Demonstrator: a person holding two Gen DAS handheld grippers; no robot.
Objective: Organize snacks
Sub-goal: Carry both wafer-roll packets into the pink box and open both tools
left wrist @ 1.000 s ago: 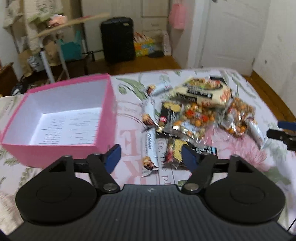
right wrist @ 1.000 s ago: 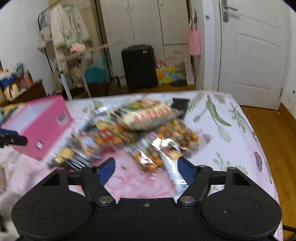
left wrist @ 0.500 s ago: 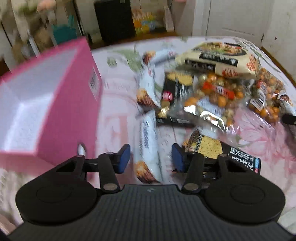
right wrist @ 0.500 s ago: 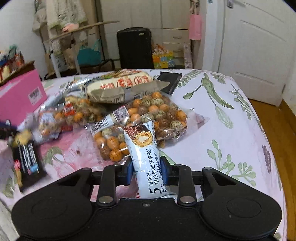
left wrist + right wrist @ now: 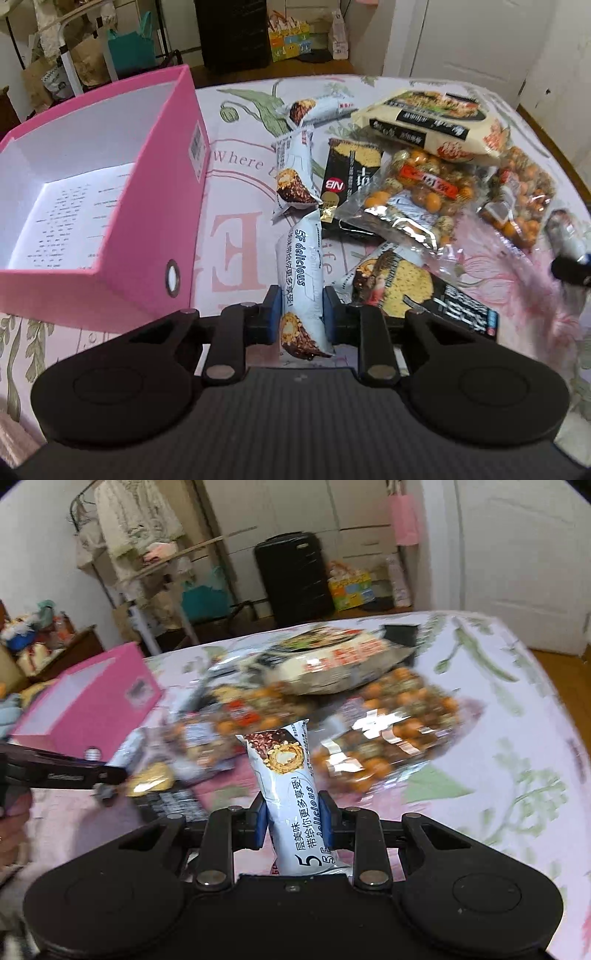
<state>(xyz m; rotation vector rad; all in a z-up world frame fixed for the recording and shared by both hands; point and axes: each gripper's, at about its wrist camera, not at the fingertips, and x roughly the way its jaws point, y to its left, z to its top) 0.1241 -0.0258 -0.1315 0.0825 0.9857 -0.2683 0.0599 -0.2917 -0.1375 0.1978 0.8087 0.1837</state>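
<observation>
My left gripper (image 5: 300,318) is shut on a white snack bar wrapper (image 5: 303,273) that lies on the floral cloth. An open pink box (image 5: 110,206) with a white inside stands just left of it. My right gripper (image 5: 291,818) is shut on another white snack bar (image 5: 286,794) and holds it lifted above the cloth. Two more white bars (image 5: 293,173), black cracker packs (image 5: 351,173), bags of coated nuts (image 5: 417,195) and a large cream bag (image 5: 432,125) lie in a pile right of the box.
The floral tablecloth (image 5: 236,243) covers the table. The left gripper's arm (image 5: 62,771) shows at the left of the right wrist view. A black suitcase (image 5: 291,576), a clothes rack and a white door stand behind the table.
My left gripper closed on the white bar by the pink box. My right gripper, shut on its bar half a second ago, lifted it off the cloth.
</observation>
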